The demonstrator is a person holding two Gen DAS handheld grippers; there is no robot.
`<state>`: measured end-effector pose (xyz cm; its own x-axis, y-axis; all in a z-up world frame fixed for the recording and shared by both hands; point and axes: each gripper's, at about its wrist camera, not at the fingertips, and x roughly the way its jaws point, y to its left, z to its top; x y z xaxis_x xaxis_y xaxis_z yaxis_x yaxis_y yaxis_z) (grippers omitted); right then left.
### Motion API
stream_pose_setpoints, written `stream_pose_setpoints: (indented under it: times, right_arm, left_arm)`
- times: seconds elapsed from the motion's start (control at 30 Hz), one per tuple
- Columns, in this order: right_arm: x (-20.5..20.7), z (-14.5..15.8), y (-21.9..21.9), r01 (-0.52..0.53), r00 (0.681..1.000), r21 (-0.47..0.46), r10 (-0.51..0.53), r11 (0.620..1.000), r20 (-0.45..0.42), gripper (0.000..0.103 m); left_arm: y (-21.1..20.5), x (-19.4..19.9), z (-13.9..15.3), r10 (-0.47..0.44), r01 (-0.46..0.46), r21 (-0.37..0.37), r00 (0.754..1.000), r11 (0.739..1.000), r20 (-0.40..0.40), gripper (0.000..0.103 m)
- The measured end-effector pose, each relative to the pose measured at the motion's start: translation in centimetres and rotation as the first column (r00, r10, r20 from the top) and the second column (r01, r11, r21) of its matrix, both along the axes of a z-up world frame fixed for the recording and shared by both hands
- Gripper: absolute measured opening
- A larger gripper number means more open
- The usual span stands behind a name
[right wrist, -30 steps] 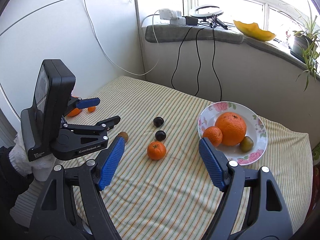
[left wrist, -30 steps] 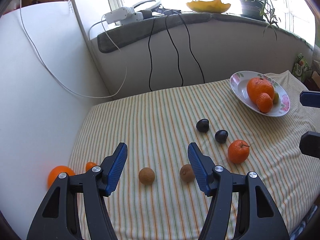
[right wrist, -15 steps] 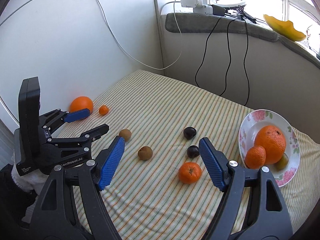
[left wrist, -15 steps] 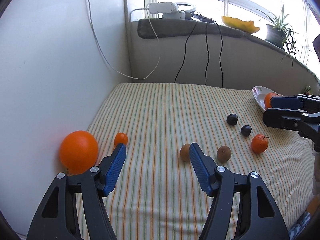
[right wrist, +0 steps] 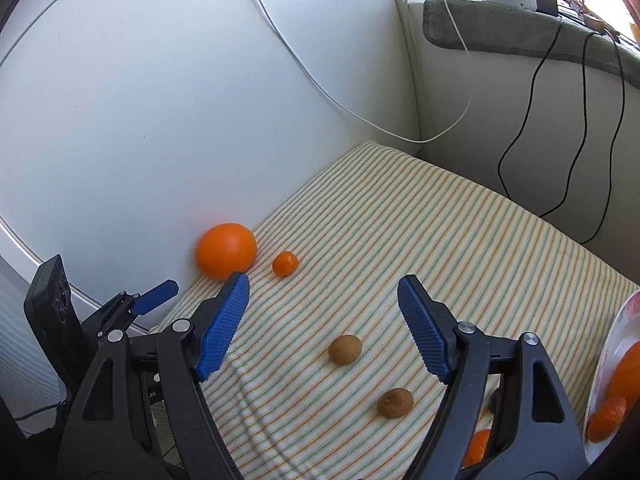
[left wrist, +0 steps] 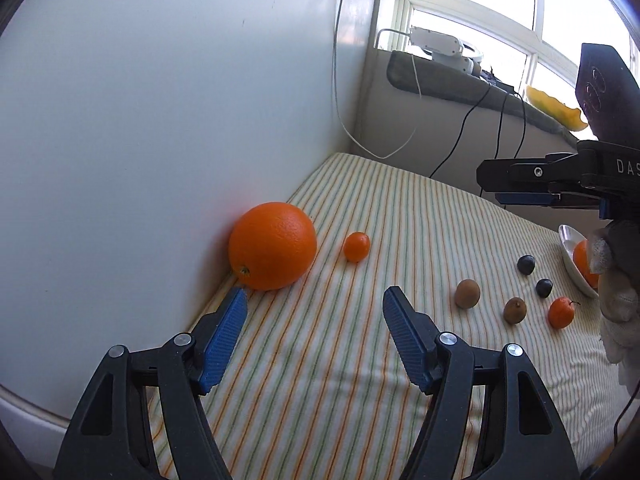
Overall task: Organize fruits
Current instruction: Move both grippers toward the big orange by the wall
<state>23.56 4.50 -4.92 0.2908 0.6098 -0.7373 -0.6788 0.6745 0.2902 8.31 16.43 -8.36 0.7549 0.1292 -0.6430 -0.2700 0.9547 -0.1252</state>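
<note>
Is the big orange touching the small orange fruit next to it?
Apart. The left wrist view shows striped cloth between the big orange and the small orange fruit; the right wrist view shows the same gap.

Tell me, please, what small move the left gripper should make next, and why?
Probably ease the left gripper forward around the large orange. Its jaws are open and empty, the orange lies just ahead against the white wall, and it is not yet on the plate.

Bright window daylight, sharp, fisheye-warped edges

Both wrist views look down, close, toward the wall corner; both share the large orange [left wrist: 273, 245] [right wrist: 226, 250].
</note>
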Motion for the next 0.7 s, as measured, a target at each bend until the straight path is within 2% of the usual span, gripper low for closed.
stream_pose_setpoints:
  times: [0.13, 0.3, 0.7]
  right_arm:
    - [1.3, -1.5, 3.5, -0.088, 0.993, 0.029, 0.09, 0.996, -0.078, 0.079]
    - [2.8, -4.0, 7.2, -0.143, 0.973, 0.065, 0.153, 0.988, -0.176, 0.079]
    - [3.4, -7.9, 12.6, -0.238, 0.927, 0.109, 0.259, 0.965, -0.27, 0.079]
  left_arm:
    - [1.0, -0.3, -0.3, 0.043, -0.043, -0.023, 0.999, 0.999, 0.018, 0.07]
    - [2.1, 0.3, -1.3, 0.076, -0.075, -0.057, 0.997, 0.996, 0.011, 0.07]
    - [2.7, 0.3, -2.0, 0.099, -0.098, -0.044, 0.995, 0.994, 0.009, 0.07]
